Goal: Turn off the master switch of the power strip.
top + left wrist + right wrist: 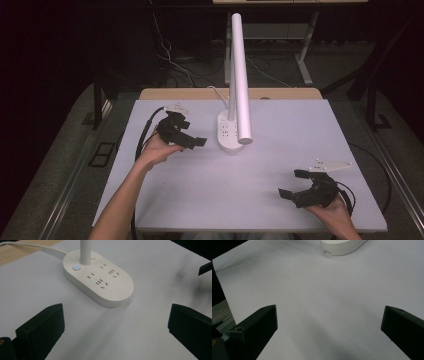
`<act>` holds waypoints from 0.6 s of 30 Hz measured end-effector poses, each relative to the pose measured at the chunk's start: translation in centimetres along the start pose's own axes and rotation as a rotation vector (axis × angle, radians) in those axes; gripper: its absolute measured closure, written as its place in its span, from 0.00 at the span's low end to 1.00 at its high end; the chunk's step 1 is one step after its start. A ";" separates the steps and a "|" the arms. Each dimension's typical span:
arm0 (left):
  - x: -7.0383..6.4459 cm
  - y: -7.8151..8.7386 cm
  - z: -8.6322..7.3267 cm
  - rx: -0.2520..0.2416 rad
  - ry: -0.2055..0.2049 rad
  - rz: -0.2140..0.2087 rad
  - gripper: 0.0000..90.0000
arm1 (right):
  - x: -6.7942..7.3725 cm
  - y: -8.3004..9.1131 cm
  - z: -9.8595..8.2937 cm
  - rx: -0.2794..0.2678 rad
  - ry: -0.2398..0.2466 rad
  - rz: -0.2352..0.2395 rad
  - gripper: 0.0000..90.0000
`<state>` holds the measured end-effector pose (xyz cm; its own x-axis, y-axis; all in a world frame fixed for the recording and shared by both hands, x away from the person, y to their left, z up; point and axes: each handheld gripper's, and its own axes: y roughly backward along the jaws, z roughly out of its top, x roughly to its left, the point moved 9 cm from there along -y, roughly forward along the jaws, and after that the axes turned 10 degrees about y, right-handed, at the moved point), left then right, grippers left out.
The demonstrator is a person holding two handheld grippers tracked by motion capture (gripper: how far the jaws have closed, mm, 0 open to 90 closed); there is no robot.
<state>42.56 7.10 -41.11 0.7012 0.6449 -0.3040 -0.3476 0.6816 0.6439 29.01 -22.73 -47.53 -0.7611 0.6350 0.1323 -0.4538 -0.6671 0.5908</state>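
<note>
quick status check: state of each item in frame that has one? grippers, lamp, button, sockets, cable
Left gripper: jaws open, holding nothing, beside the lamp base.
Right gripper: jaws open, holding nothing, apart from the lamp.
Desk lamp: upright, on the table.
Lamp base button: glowing blue.
Base sockets: nothing plugged in.
Lamp cable: attached, trailing off the table.

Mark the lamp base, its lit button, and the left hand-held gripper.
lamp base (120,293), left gripper view, bare top near the rounded end
lit button (76,267), left gripper view, button centre
left hand-held gripper (191,141), high view, between the fingertips

Both grippers' jaws wide apart, empty
</note>
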 end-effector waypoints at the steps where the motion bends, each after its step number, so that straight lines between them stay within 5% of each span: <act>1: 0.0 0.0 0.2 0.001 0.003 0.000 0.00 | 0.0 0.0 0.0 -0.001 -0.001 0.000 0.00; 18: 1.5 -1.0 2.4 0.023 -0.019 0.025 0.00 | -0.2 0.1 0.1 -0.008 0.003 -0.008 0.00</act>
<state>45.41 6.54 -40.56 0.7042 0.6549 -0.2743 -0.3512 0.6570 0.6671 29.15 -22.93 -47.43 -0.7591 0.6389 0.1253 -0.4633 -0.6653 0.5855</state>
